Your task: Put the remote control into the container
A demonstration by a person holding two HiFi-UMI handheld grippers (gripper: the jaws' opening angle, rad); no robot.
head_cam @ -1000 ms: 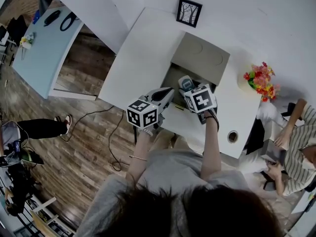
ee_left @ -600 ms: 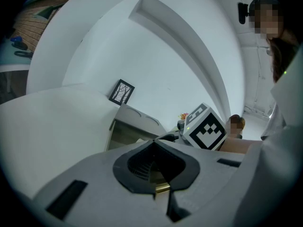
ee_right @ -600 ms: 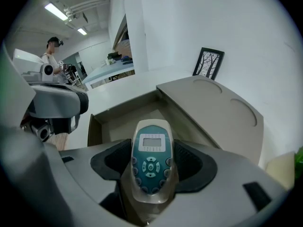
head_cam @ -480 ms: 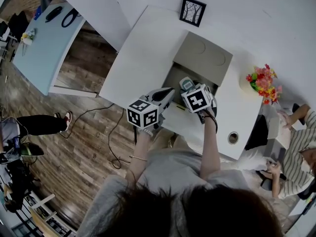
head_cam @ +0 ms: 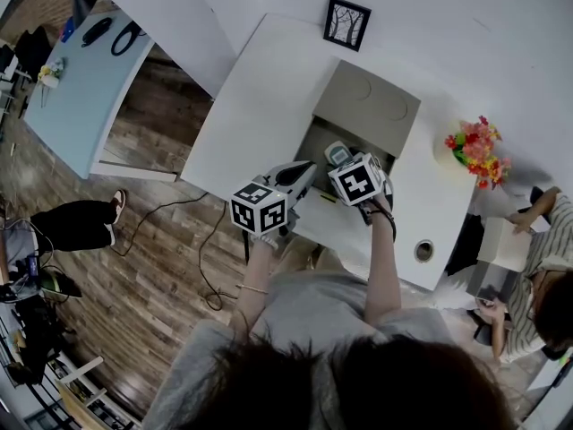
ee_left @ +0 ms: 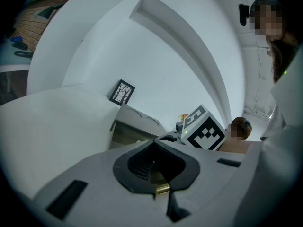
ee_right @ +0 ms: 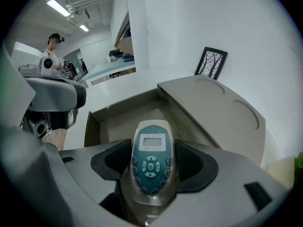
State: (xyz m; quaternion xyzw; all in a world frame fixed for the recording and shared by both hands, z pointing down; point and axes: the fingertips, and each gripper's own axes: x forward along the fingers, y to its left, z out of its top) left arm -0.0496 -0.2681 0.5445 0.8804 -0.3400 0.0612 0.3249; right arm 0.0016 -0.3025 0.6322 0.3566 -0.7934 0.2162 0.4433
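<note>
**Holding the remote over the open container, barely moved**

Hovering at the near edge of the container (head_cam: 315, 140), the right gripper (head_cam: 338, 161) pinches the remote control (ee_right: 150, 148) between its two dark pads, one against each long side. The remote's screen and buttons face up, and its front end points over the container's hollow. In the right gripper view the grey lid (ee_right: 213, 112) lies swung back to the right of the hollow.

Against half a second ago, the right gripper and remote sit in almost the same place. Over the full second, the marker cube on that gripper has turned a little and drawn slightly nearer the container.

The left gripper (head_cam: 303, 174) has kept its spot just left of the right one, above the front edge of the white table (head_cam: 251, 106). Its jaws are pressed together with nothing between them, as the left gripper view shows.

Away from the task, the seated person (head_cam: 537, 267) at the right has shifted an arm, and the leg (head_cam: 76, 220) on the wooden floor at the left has moved. The picture frame (head_cam: 346, 22) and flowers (head_cam: 474, 146) stand as before.
</note>
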